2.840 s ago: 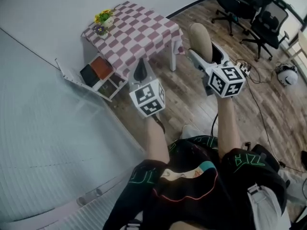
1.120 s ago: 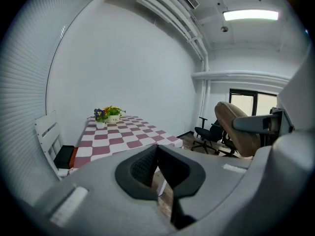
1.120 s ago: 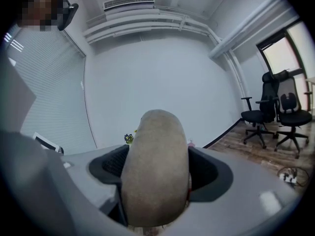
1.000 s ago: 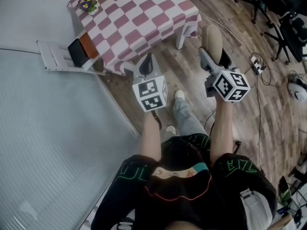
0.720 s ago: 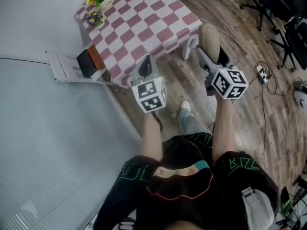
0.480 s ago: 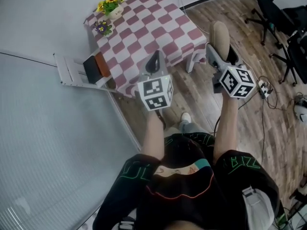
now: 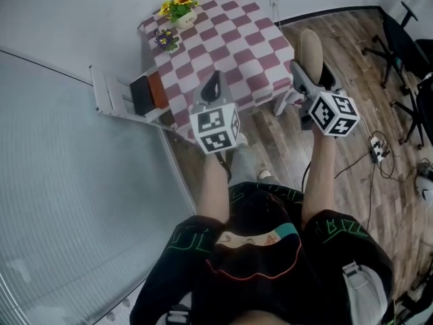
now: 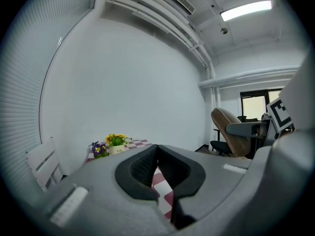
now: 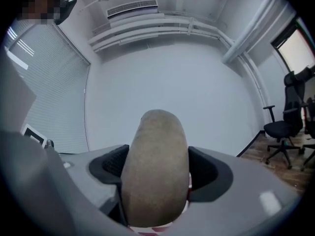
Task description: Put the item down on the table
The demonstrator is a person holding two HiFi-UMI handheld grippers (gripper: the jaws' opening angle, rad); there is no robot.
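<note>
Holding a tan oblong item (image 9: pixel 155 171) clear of the table (image 7: pixel 230 39), with the right gripper (image 7: pixel 306 80) clamped on it.
Right gripper view: the item stands upright between the two dark pads, one pad pressed to each flank. Its rounded top rises well above the jaws and its lower end runs down between them. Head view: the item shows just beside the right edge of the checkered tablecloth, over wooden floor, not resting on the table. The left gripper (image 8: pixel 157 163) carries nothing; its pads meet at the tips, with only a sliver of checkered cloth visible below them. Two small flower pots (image 7: pixel 177 13) stand at the table's far corner. A white rack (image 7: pixel 111 97) sits at the table's left side.
</note>
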